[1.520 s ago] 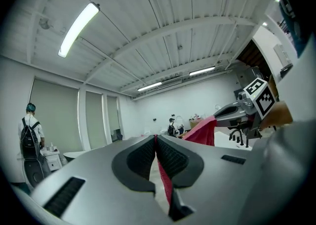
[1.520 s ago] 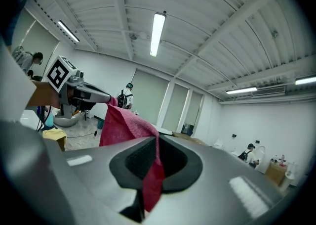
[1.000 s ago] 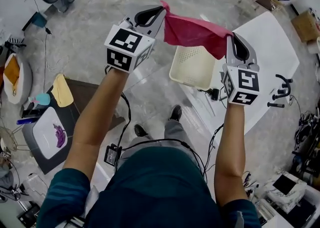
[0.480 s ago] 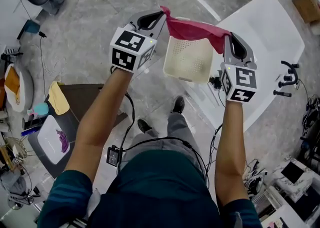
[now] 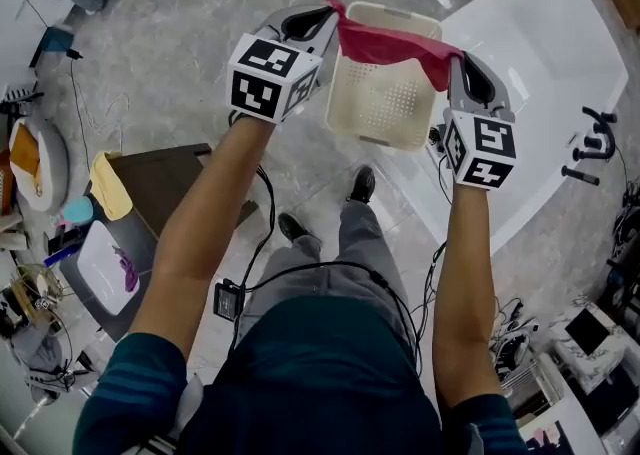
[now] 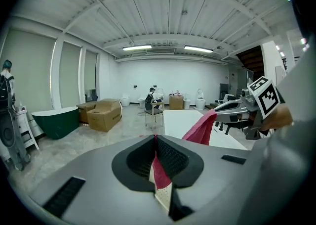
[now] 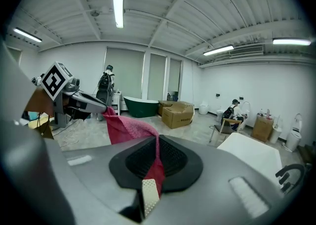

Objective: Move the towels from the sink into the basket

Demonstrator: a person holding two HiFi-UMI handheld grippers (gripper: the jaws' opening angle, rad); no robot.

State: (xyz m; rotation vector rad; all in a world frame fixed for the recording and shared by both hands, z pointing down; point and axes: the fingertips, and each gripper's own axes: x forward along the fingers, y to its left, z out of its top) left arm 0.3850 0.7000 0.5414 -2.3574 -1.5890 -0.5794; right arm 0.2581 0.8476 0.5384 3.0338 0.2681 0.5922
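A red towel (image 5: 388,43) hangs stretched between my two grippers, above the cream perforated basket (image 5: 385,103) on the floor. My left gripper (image 5: 329,11) is shut on the towel's left corner, and that corner shows red between its jaws (image 6: 157,167). My right gripper (image 5: 456,59) is shut on the towel's right corner, seen as a red strip (image 7: 156,169). Each gripper view shows the other gripper holding the far end of the towel (image 6: 200,129) (image 7: 126,126). The white sink/tub surface (image 5: 540,73) lies to the right.
A black faucet (image 5: 592,148) stands on the tub's right side. Cables run over the floor by my feet. A dark low table (image 5: 160,188) with a yellow cloth (image 5: 110,186) stands at left. A green tub (image 7: 140,105) and cardboard boxes (image 7: 177,114) stand farther off.
Both grippers have carried the stretched red towel forward, so that it now hangs over the basket's far half. The towel has been pulled flatter.
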